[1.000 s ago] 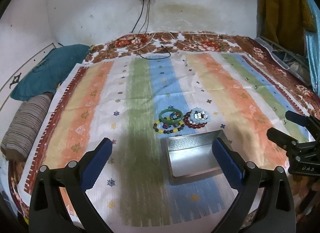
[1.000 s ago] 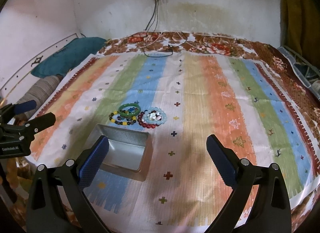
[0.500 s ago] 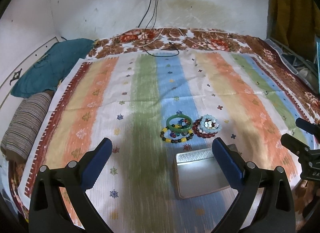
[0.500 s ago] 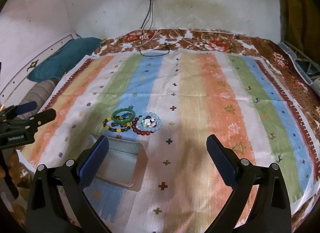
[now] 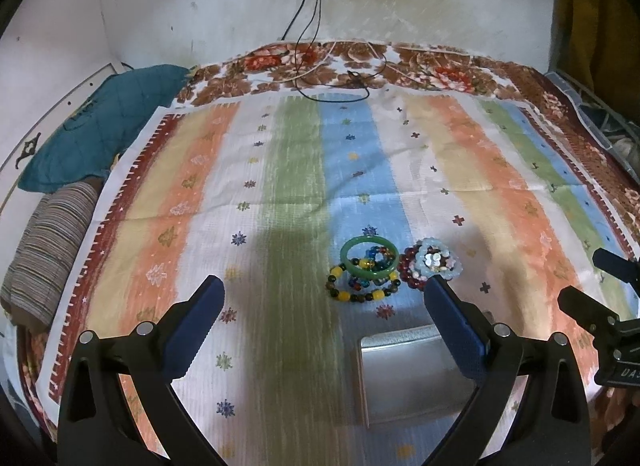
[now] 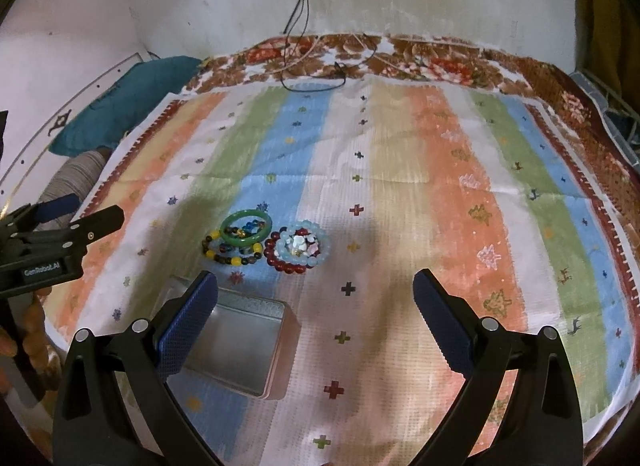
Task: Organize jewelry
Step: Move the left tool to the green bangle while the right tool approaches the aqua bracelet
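While both grippers hang above the near end of a striped cloth (image 5: 288, 169), neither has hold of anything. From its own camera the left gripper (image 5: 324, 302) shows its jaws spread wide, blue pads facing each other with bare cloth between them. The right gripper (image 6: 316, 298) is spread just as wide and is likewise empty; in the left view it also shows at the right edge, and the left one shows at the left edge of the right view.

Nearest on the cloth sits a silver tin (image 6: 240, 350), lid off and nothing inside, its front corner hidden behind the right gripper's left pad. In the left view the same tin (image 5: 412, 374) lies low and right, partly behind the right pad.

Just beyond the tin, on the blue stripe, the jewelry lies in two small heaps side by side. A green bangle (image 6: 247, 232) rests on a bracelet of yellow and dark beads (image 6: 228, 256). Touching it on the right is a dark red bead bracelet (image 6: 290, 262) with a pale blue bead bracelet (image 6: 306, 246) on top.

Farther back, a teal pillow (image 5: 100, 133) and a striped cushion (image 5: 48, 250) lie at the left. Cables (image 5: 316, 81) run down the white wall (image 5: 200, 5) onto the flowered bedspread (image 5: 440, 69).
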The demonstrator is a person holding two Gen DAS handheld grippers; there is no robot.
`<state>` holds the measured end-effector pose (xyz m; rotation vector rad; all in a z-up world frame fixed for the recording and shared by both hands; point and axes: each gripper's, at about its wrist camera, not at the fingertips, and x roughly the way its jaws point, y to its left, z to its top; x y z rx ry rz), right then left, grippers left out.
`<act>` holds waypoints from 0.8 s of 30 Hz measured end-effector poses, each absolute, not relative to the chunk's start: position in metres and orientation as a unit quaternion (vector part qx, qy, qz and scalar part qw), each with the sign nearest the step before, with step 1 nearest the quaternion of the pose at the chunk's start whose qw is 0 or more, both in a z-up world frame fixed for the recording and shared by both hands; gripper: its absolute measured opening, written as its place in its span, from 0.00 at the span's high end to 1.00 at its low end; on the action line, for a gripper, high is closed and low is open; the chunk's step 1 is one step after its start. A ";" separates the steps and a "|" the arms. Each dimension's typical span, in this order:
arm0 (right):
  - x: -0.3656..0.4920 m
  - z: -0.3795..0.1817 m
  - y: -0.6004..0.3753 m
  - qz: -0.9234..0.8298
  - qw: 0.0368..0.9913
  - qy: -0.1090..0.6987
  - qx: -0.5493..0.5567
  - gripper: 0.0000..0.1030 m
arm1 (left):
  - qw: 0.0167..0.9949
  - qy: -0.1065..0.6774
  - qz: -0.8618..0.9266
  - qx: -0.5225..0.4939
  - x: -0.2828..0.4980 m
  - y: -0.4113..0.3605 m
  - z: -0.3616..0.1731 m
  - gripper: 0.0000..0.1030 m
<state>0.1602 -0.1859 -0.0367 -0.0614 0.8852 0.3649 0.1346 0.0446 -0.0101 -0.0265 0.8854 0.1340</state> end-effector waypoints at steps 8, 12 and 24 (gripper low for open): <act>0.180 -0.047 -0.182 0.180 0.874 0.452 -0.016 0.04 | 0.892 0.446 0.075 -0.024 0.158 0.053 -0.024 0.05; 0.187 -0.052 -0.179 0.179 0.869 0.461 -0.014 0.04 | 0.886 0.456 0.077 -0.035 0.168 0.059 -0.032 0.05; 0.209 -0.065 -0.168 0.182 0.862 0.472 -0.032 0.04 | 0.876 0.476 0.059 -0.056 0.193 0.065 -0.049 0.05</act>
